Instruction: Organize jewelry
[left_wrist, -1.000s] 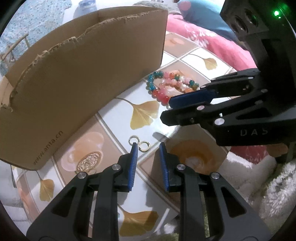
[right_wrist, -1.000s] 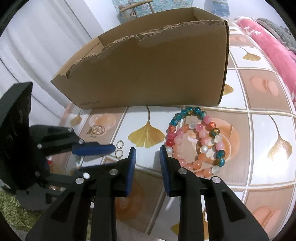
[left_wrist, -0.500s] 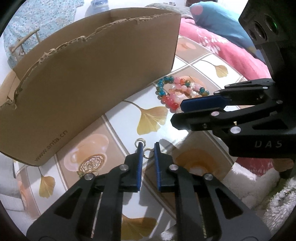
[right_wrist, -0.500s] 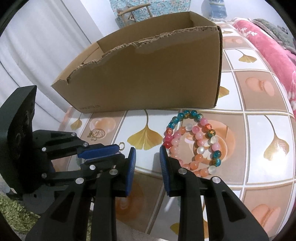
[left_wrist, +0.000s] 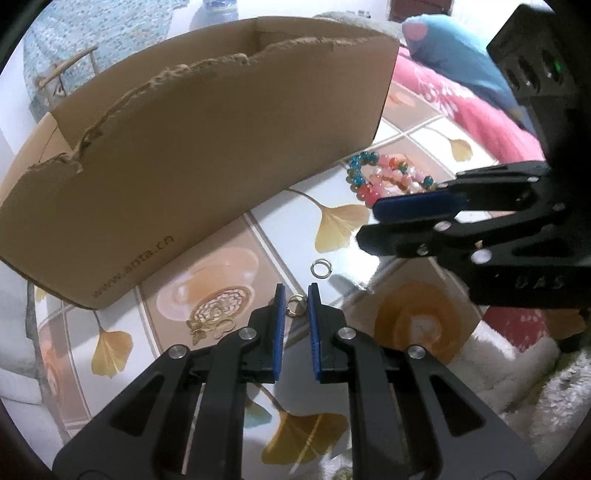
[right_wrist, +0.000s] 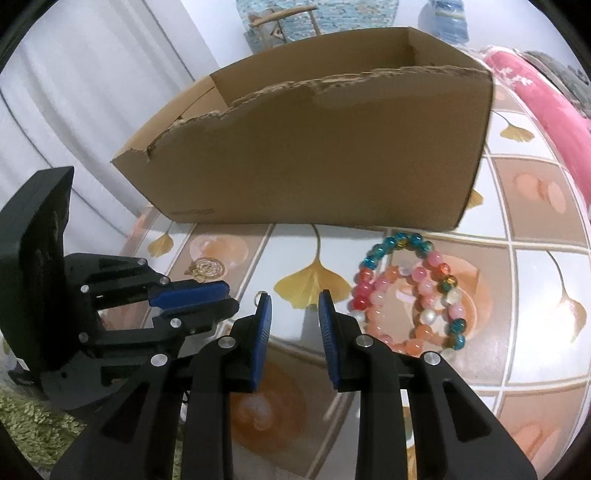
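The glossy tabletop patterned with ginkgo leaves and peach tiles (left_wrist: 229, 269) is carrying everything you are working over. At its far side the big brown cardboard box with a torn front edge (left_wrist: 221, 147) is standing open-topped. In front of the box's right corner, the pile of beaded bracelets in pink, orange, white and teal (right_wrist: 410, 291) is lying flat, just right of your right gripper (right_wrist: 294, 299), which is hovering with its blue pads apart and nothing between them. Near the box's left front corner a flat gold filigree pendant (left_wrist: 216, 314) is resting on a peach tile. Your left gripper (left_wrist: 295, 297) is pinching a small gold ring (left_wrist: 296, 305) upright between its blue pads, clenched on it right at the tips. A second small gold ring (left_wrist: 322, 266) is lying loose on the tabletop just beyond those tips, apart from the one you are holding.
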